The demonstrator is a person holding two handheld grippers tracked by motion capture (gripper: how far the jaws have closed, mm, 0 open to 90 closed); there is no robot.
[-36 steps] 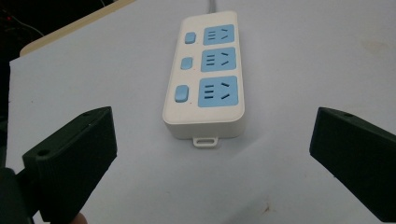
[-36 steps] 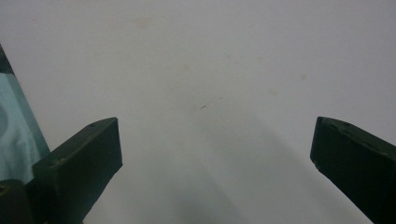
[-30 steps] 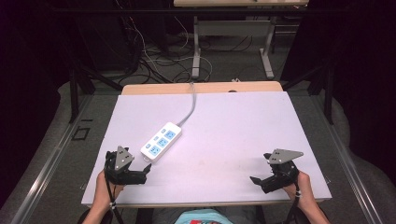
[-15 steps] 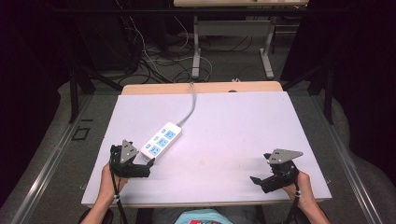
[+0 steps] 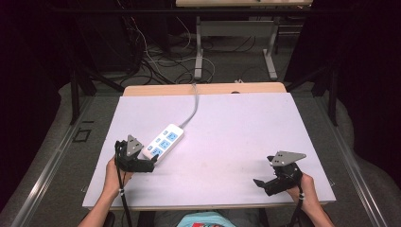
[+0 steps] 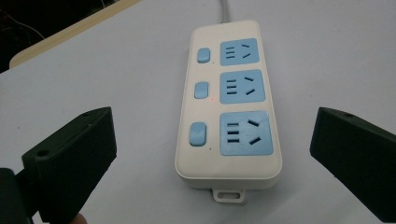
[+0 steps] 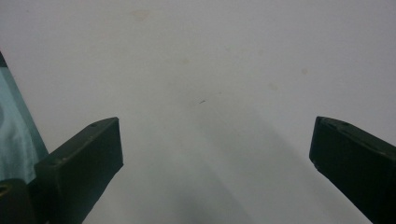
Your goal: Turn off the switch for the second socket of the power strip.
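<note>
Holding my left hand-held gripper (image 5: 152,162) wide open around the power strip's (image 5: 163,143) near end, I keep the right hand-held gripper (image 5: 263,183) open, well apart from it. Beyond the strip, the pale worktop (image 5: 236,127) ends at dark floor strewn with cables (image 5: 158,61).

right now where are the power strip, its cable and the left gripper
power strip (image 6: 229,100), left gripper view, on its cream top face between switches and sockets
cable (image 5: 193,108), high view, on the grey run crossing the table
left gripper (image 5: 150,163), high view, between its fingertips

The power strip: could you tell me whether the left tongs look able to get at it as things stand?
Probably yes: the left tongs are open, the power strip lies just ahead between the jaws, and nothing stands between.
</note>
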